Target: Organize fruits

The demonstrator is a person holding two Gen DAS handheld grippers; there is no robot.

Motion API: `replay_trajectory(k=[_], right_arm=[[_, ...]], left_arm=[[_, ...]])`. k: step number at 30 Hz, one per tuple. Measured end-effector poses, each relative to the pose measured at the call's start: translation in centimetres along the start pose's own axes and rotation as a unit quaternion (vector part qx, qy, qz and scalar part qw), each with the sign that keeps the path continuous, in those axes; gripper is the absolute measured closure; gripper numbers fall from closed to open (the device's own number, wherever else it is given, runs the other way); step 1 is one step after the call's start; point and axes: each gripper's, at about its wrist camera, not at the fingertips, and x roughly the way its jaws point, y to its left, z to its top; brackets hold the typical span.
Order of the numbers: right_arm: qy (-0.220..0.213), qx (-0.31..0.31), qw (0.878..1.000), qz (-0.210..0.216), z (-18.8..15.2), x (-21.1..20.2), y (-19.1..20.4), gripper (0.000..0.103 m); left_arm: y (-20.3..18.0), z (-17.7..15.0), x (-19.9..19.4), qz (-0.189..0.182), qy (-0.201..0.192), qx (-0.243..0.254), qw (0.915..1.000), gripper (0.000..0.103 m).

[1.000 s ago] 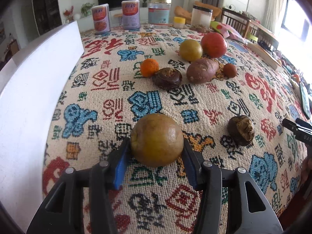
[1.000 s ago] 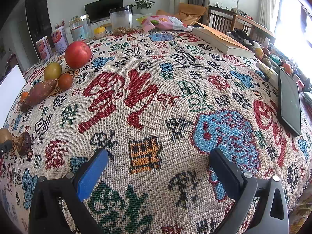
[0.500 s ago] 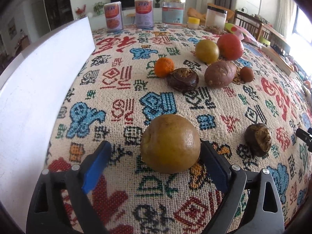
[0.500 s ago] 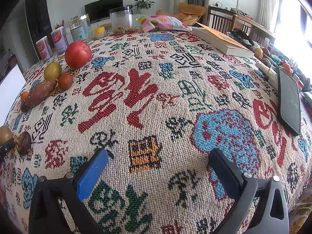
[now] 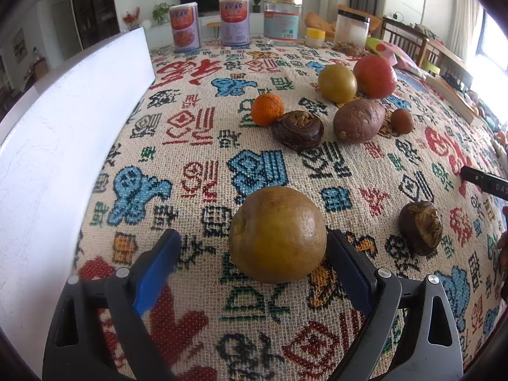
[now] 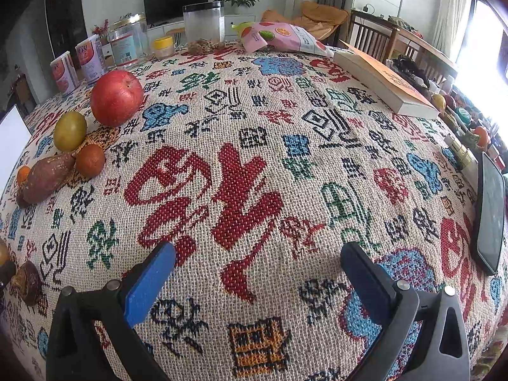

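A large yellow-brown fruit (image 5: 277,234) rests on the patterned tablecloth between the open fingers of my left gripper (image 5: 254,265); the left finger stands clear of it, the right finger close beside it. A dark water chestnut (image 5: 420,223) lies to its right. Farther back lie an orange (image 5: 267,109), a second dark chestnut (image 5: 297,129), a sweet potato (image 5: 358,121), a small brown fruit (image 5: 402,121), a yellow-green fruit (image 5: 337,83) and a red apple (image 5: 374,76). My right gripper (image 6: 258,274) is open and empty above bare cloth; the apple (image 6: 116,97) and the other fruits sit at its far left.
A white board (image 5: 63,133) stands along the left table edge. Cans (image 5: 185,28) and jars (image 5: 281,20) line the back. A book (image 6: 385,82), a snack bag (image 6: 282,36) and a dark phone (image 6: 490,219) lie on the right side.
My left gripper has opened and let go of the large yellow-brown fruit, which now sits on the cloth. The right gripper has not moved.
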Motion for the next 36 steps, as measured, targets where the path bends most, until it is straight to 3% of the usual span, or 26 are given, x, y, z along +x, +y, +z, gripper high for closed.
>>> replay_trajectory(k=[36], right_arm=[[0.000,0.007,1.000,0.006,0.55,0.56,-0.36,0.000]], left_arm=[[0.03,-0.06,0.01,0.000,0.000,0.000,1.0000,0.009]])
